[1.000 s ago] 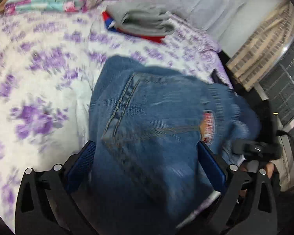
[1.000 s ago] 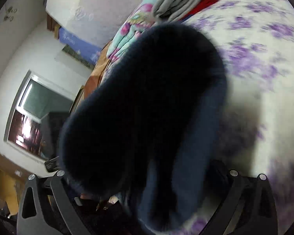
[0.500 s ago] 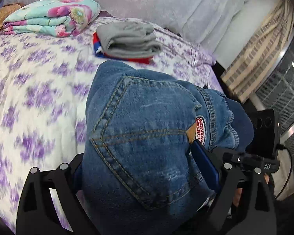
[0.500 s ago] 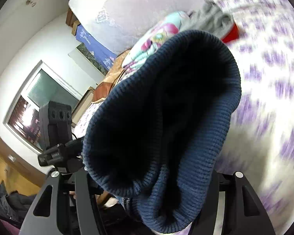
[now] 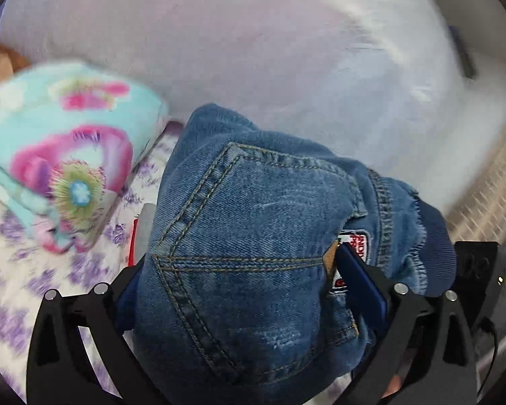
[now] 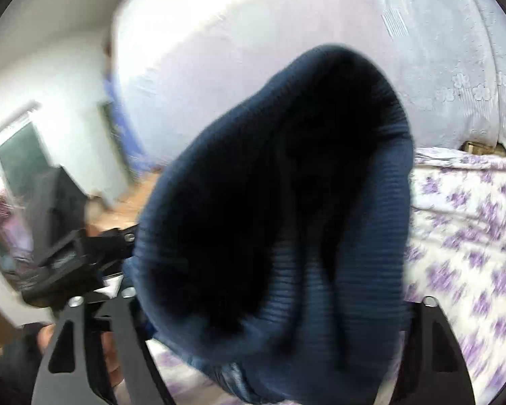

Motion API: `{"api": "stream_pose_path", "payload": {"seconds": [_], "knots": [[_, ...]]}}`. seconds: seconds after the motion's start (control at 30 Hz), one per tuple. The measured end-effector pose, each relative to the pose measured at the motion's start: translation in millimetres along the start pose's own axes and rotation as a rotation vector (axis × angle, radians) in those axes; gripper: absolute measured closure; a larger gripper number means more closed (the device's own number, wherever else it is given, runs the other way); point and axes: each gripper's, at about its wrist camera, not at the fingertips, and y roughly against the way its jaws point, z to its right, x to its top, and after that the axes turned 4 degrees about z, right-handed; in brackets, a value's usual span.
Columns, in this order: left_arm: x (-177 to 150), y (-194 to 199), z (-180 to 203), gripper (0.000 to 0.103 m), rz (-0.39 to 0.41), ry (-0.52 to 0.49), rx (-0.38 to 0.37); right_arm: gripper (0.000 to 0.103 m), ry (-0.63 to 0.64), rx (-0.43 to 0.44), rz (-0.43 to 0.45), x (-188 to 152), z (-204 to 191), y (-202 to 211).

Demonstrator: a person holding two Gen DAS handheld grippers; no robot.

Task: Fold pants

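Denim fills both views: the pants (image 5: 249,263) are held off the bed (image 5: 13,290), bunched between the two grippers. The left gripper (image 5: 239,283) is seen pinching the seat of the pants, with the back pocket and a small label lying across its blue pads (image 5: 361,283). The right gripper (image 6: 273,307) is seen closed on the ribbed navy waistband (image 6: 286,202), which bulges up between its fingers and hides most of the view.

The step in hand is judged to be the carry: the pants appear to be already folded into a compact bundle and lifted, clear of the flowered sheet. A folded floral blanket (image 5: 60,168) lies toward the head of the bed, just beside the bundle in the left view, and a sliver of grey and red cloth (image 5: 141,233) shows at the bundle's left edge.

Next, the bundle would need to be lowered flat onto the bed, both grips kept until the fabric is supported, then released together so that the fold is not sprung open.
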Motion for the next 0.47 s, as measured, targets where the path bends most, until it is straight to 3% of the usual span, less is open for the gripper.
{"api": "stream_pose_path", "payload": {"seconds": [0.03, 0.1, 0.13, 0.17, 0.2, 0.27, 0.37, 0.47], "knots": [[-0.2, -22.3, -7.7, 0.004, -0.033, 0.003, 0.021, 0.012, 0.003, -0.071, -0.044, -3.1, 15.3, -35.8], [-17.9, -101.8, -43.6, 0.005, -0.191, -0.005, 0.156, 0.009, -0.027, -0.226, -0.182, -30.3, 52.2, -102.6], [-26.8, -123.8, -58.7, 0.004, -0.249, 0.014, 0.185, 0.009, -0.043, -0.237, -0.210, -40.9, 62.8, -119.1], [-33.5, -134.2, -75.6, 0.004, -0.255, 0.088, 0.125, 0.008, -0.082, -0.209, -0.173, -46.6, 72.5, -119.8], [-32.0, -129.8, -80.3, 0.004, -0.221, 0.128, 0.076, 0.008, -0.129, -0.155, -0.115, -46.5, 79.0, -110.1], [-27.4, -120.2, -75.1, 0.004, -0.212, 0.107, 0.039, 0.008, -0.092, -0.152, -0.078, -39.5, 72.8, -95.8], [-19.2, -99.4, -75.8, 0.005, -0.211, 0.114, 0.052, 0.007, -0.029, -0.194, 0.004, -26.1, 58.1, -47.3], [-14.0, -42.1, -72.5, 0.005, -0.143, 0.151, 0.036, 0.006, -0.057, -0.175, 0.084, -23.4, 44.8, 25.7]]}}
